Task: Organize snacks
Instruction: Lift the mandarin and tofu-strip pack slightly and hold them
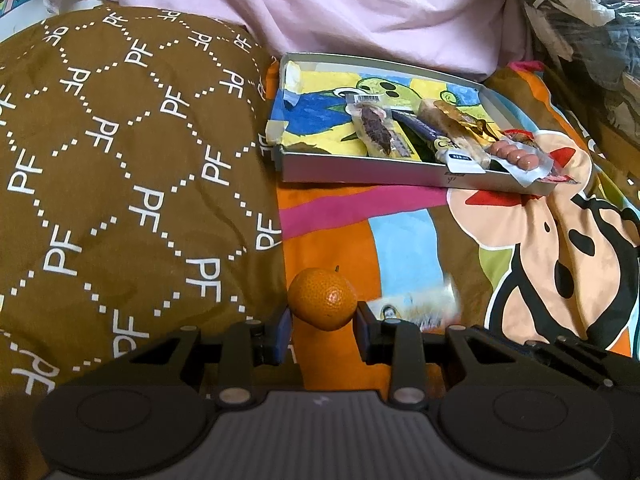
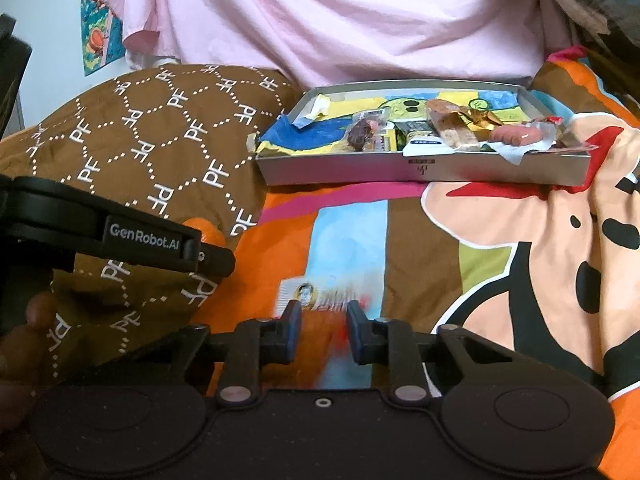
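Holding the mandarin (image 1: 322,298) clamped in my left gripper (image 1: 322,322) above the bedcover, I judged it soft-skinned and light, best gripped across its middle. My right gripper (image 2: 323,330) straddled a blurred snack packet (image 2: 320,294); grip uncertain, near the tray (image 2: 420,168).

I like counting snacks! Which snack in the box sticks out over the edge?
The pink sausage pack: it hangs over the box's front wall at the right end. The other packets lie inside.
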Available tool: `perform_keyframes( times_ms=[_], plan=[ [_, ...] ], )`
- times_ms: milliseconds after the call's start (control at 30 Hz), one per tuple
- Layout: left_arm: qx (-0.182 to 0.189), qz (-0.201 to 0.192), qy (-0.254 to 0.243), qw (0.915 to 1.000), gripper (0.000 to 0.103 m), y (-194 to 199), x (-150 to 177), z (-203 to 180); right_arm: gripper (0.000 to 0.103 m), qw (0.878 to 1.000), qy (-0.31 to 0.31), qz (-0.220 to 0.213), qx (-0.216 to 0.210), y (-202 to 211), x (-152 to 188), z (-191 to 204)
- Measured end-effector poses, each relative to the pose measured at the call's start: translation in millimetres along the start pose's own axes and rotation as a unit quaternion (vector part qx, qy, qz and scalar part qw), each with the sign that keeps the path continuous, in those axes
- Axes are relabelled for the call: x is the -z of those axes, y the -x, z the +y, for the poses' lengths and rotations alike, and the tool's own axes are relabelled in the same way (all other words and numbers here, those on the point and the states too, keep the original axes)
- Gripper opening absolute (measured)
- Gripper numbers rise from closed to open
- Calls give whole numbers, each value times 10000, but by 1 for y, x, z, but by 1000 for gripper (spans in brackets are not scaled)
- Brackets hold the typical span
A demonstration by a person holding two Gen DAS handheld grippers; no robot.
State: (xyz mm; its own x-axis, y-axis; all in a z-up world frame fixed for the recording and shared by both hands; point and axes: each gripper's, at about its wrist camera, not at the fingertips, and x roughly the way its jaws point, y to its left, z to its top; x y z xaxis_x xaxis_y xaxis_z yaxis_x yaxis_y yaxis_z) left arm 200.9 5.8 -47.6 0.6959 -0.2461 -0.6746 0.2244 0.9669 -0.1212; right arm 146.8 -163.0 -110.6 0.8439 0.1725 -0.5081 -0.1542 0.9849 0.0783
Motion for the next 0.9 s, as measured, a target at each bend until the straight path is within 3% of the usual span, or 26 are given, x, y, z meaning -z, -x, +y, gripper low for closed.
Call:
perform_keyframes(
  times_ms=[100,167,233,267,400,467,633,900],
  plan=[
    [-6,3,-18,10000,36,0,-1,-1,29,9998,29,179,41,-5,1,0],
    [-15,13,-27,10000,36,-1,-1,-1,39,9995,-34,308,65,-9,3,0],
    [-16,32,-26,10000,36,-1,0,-1,74,9987,-192,444,163,-13,3,-3],
    [-21,35,-32,10000,36,-1,0,0,78,9980,-320,522,143,-15,3,-5],
    [-38,38,-53,10000,36,-3,-1,1,79,9935,-674,919,-39,-32,1,-7],
    [-49,25,-45,10000,36,-4,-3,1,65,9942,-450,978,-2,-35,1,3],
    [-44,-52,-70,10000,36,-3,-11,1,49,9974,-151,700,-3,-26,1,14],
    [1,-312,-50,9995,36,1,-33,-3,46,9994,-25,331,-92,-16,-19,11]
  ],
)
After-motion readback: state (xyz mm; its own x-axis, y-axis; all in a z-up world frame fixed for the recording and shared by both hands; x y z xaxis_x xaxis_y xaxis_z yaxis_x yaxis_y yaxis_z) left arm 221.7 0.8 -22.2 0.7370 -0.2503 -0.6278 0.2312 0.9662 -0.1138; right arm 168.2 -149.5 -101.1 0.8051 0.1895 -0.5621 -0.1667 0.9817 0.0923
